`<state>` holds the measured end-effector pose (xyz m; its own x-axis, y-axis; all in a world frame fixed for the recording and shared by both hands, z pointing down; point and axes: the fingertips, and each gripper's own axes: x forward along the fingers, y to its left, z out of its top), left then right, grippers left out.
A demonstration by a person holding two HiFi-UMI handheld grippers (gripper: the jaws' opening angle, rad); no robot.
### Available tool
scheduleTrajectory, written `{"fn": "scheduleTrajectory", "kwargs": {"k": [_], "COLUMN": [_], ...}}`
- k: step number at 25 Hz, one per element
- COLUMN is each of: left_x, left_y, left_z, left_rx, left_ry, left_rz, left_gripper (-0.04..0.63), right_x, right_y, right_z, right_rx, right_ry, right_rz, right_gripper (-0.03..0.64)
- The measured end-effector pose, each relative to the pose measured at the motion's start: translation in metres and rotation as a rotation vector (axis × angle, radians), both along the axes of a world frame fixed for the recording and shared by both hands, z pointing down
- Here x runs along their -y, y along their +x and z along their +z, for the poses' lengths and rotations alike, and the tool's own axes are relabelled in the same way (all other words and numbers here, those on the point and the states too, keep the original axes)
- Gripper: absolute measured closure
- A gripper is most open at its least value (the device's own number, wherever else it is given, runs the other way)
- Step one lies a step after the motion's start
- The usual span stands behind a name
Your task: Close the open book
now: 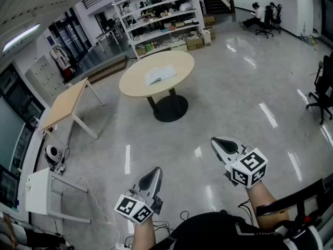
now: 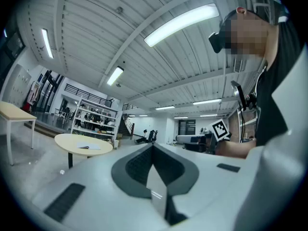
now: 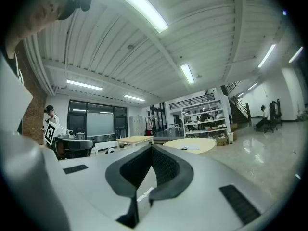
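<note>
Nearest the person, the left gripper (image 1: 154, 174) and the right gripper (image 1: 220, 143) are both held level over the floor (image 1: 234, 98), pointing forward. Each gripper view shows its two jaws pressed together at the tips with nothing between them. Loose cables (image 1: 184, 214) lie on the floor close to the person.

Farther off, well apart from both grippers, stands the round table (image 1: 131, 89) on a dark pedestal base. The open book (image 1: 160, 75) lies flat near the table's middle, pages up. Beyond it are stocked shelves (image 1: 161, 14). The task is judged not yet started: the book is still open and out of reach.

Probable faults from this state:
- Arriving with the jaws together: they would push the book across the smooth tabletop instead of lifting a cover.
- Catching only a few thin pages: these may crease or tear.
- Tripping on the cables during the approach.
</note>
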<state>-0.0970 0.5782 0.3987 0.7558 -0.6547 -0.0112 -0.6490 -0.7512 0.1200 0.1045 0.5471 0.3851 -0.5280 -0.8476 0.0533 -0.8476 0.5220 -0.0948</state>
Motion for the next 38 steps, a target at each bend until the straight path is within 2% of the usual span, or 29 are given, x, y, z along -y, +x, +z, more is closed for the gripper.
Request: {"fn": "scheduleTrajectory", "kwargs": {"k": [21,32,38], "left_x": [0.002,0.016,0.031], "left_y": [-0.006,-0.041,-0.054], "left_z": [-0.003,0.006,0.019], "left_rx": [-0.019,-0.038,-0.074], "left_ry": [-0.001,-0.010,-0.037], "left_rz": [-0.012,0.012,0.074], "left_gripper": [0.596,0.597,0.597], "right_x": [0.003,0.014,0.020], "right_y": [0.002,-0.029,-0.047], "right_z": [-0.004,0.000,0.008], "right_rx": [0.047,0.056,0.026], "right_ry": [0.000,-0.012,-0.031], "right_rz": [0.016,0.047,0.081], "right_gripper": [0.618,0.618,0.618]}}
